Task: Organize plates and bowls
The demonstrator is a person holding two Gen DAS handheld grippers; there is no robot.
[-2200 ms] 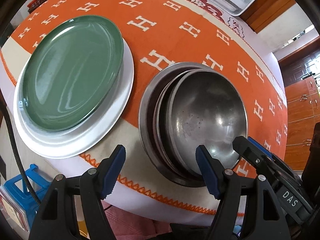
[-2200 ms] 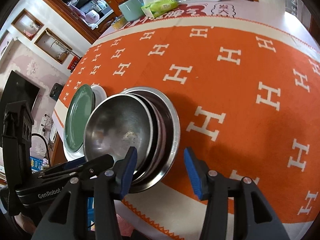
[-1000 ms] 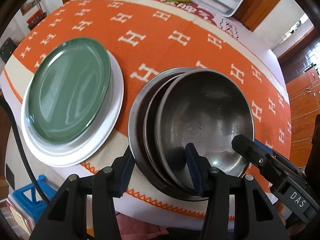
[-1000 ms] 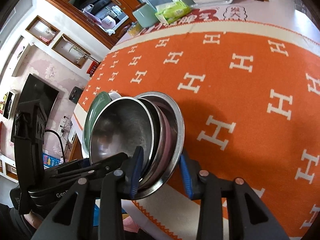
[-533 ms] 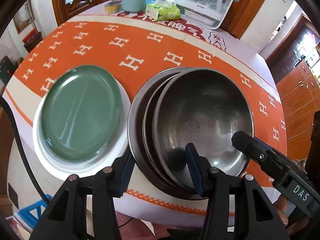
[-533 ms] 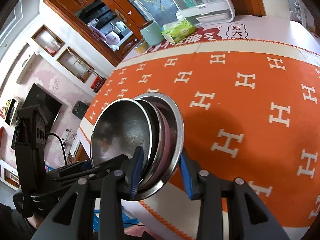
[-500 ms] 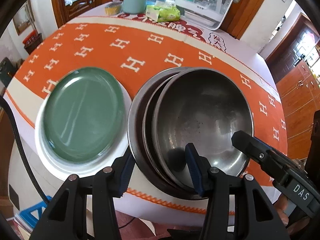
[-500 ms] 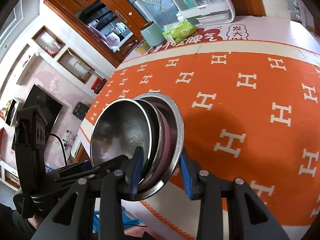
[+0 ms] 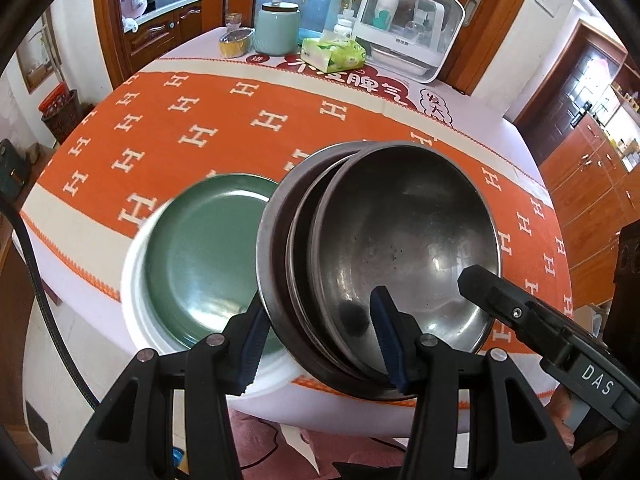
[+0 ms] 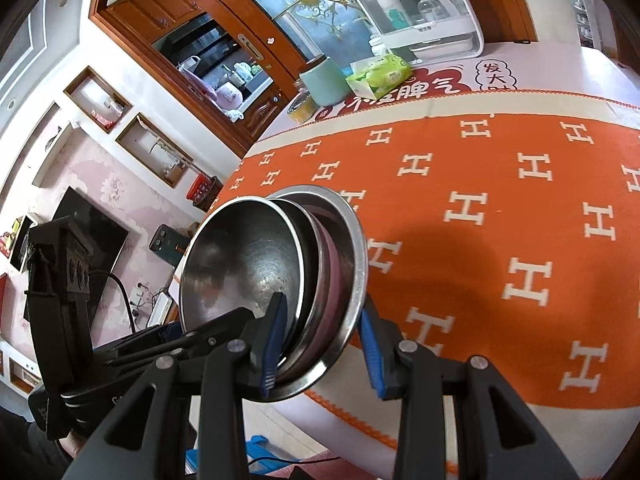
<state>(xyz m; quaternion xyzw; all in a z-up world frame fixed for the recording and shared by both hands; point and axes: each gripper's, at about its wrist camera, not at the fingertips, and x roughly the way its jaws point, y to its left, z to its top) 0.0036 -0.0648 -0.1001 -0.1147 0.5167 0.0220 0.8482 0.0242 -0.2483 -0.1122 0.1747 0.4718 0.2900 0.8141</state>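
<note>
**Nested steel bowls held off the table by both grippers**

Stack of nested round stainless-steel bowls [image 9: 400,248] held tilted, clear of the orange H-patterned tablecloth [image 9: 192,132]. Left gripper [image 9: 318,338] clamps the stack's near rim, one blue pad outside, one inside the top bowl. Right gripper [image 10: 320,344] likewise clamped across the rims on the opposite side. Round green plate [image 9: 204,256] sits on a larger white plate [image 9: 136,304] near the table edge, just beside and partly behind the stack. At the far side: pale green canister [image 9: 276,30], green tissue pack [image 9: 332,54], white lidded container [image 9: 408,26].
</note>
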